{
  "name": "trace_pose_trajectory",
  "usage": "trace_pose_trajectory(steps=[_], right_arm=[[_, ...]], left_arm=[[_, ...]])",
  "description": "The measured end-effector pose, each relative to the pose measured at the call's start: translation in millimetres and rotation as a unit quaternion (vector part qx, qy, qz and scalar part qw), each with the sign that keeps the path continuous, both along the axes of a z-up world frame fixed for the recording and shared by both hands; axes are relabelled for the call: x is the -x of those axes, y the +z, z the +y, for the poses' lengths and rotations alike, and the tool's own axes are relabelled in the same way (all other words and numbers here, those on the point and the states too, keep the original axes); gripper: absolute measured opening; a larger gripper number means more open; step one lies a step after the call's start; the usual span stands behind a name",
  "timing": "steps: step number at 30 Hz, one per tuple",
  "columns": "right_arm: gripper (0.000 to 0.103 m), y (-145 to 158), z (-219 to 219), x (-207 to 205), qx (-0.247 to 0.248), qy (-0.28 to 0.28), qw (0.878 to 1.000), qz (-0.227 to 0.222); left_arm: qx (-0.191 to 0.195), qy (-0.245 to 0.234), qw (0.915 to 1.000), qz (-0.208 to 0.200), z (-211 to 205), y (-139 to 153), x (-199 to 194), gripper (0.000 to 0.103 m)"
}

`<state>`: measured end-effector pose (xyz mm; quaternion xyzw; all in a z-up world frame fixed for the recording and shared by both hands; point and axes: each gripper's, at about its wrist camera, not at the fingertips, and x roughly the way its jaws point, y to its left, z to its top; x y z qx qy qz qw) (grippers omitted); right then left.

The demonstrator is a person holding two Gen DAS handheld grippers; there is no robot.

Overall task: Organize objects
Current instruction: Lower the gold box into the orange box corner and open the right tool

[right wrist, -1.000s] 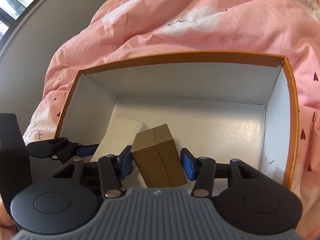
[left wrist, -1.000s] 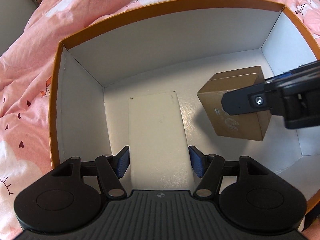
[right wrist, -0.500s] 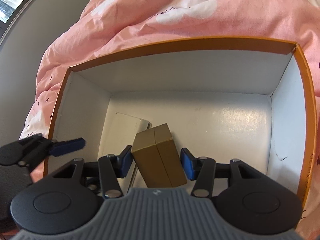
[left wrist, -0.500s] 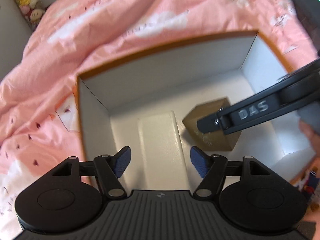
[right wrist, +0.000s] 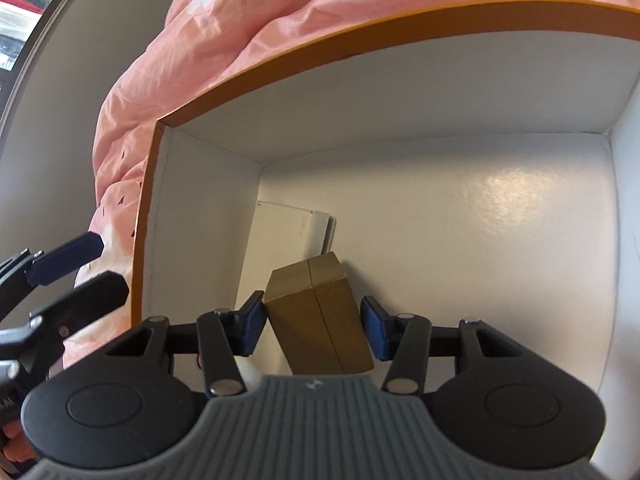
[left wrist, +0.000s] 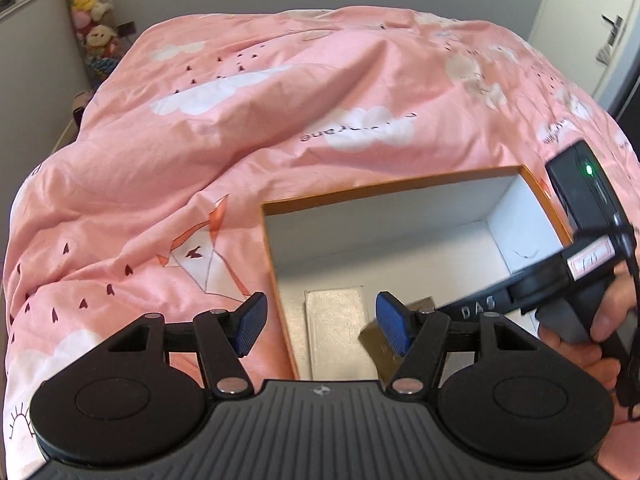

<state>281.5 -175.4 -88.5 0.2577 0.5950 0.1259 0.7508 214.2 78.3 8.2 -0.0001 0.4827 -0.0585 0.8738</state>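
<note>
Left gripper (left wrist: 318, 322) is lifting away with jaws wide and empty; the white box (left wrist: 336, 332) you released is lying below it in the bin (left wrist: 400, 216). Right gripper (right wrist: 314, 326) is lowering the clamped brown box (right wrist: 320, 312) beside it.

This is a bedroom in a home. A bed fills most of the left wrist view, covered by a rumpled pink duvet (left wrist: 280, 120) printed with white clouds, small dark hearts and a fox. At the upper left of that frame, soft toys (left wrist: 90, 12) are stacked in a corner against a plain grey wall. At the upper right stands a white door (left wrist: 612, 28) with a lever handle. In the right wrist view the same duvet (right wrist: 240, 32) runs across the top, and the upper left corner shows a dark-framed window (right wrist: 24, 12).
</note>
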Motion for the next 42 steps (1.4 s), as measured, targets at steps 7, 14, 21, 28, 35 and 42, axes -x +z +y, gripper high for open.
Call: trace_pose_trajectory(steps=[7, 14, 21, 28, 35, 42], right_arm=[[0.051, -3.0, 15.2, -6.3, -0.022, 0.021, 1.0, -0.009], [0.051, 17.9, 27.0, -8.3, 0.04, 0.071, 0.994, -0.076], [0.051, 42.5, 68.3, -10.7, 0.241, 0.202, 0.919, -0.237], [0.051, 29.9, 101.3, -15.1, 0.314, 0.292, 0.851, -0.304], [0.052, 21.8, 115.9, -17.0, 0.34, 0.344, 0.806, -0.341], [0.058, 17.8, 111.5, -18.9, 0.357, 0.34, 0.8, -0.343]], left_arm=[[0.011, 0.02, 0.9997, 0.002, 11.4, -6.7, -8.5, 0.074], [0.02, 0.033, 0.9992, 0.005, 17.8, -12.7, -18.2, 0.074], [0.022, 0.044, 0.9987, 0.012, 24.3, -18.6, -25.2, 0.072], [0.028, 0.056, 0.9979, 0.019, 33.2, -25.6, -27.8, 0.072], [0.043, 0.069, 0.9964, 0.024, 40.0, -32.0, -30.5, 0.072], [0.05, 0.073, 0.9958, 0.023, 41.9, -32.0, -28.6, 0.072]])
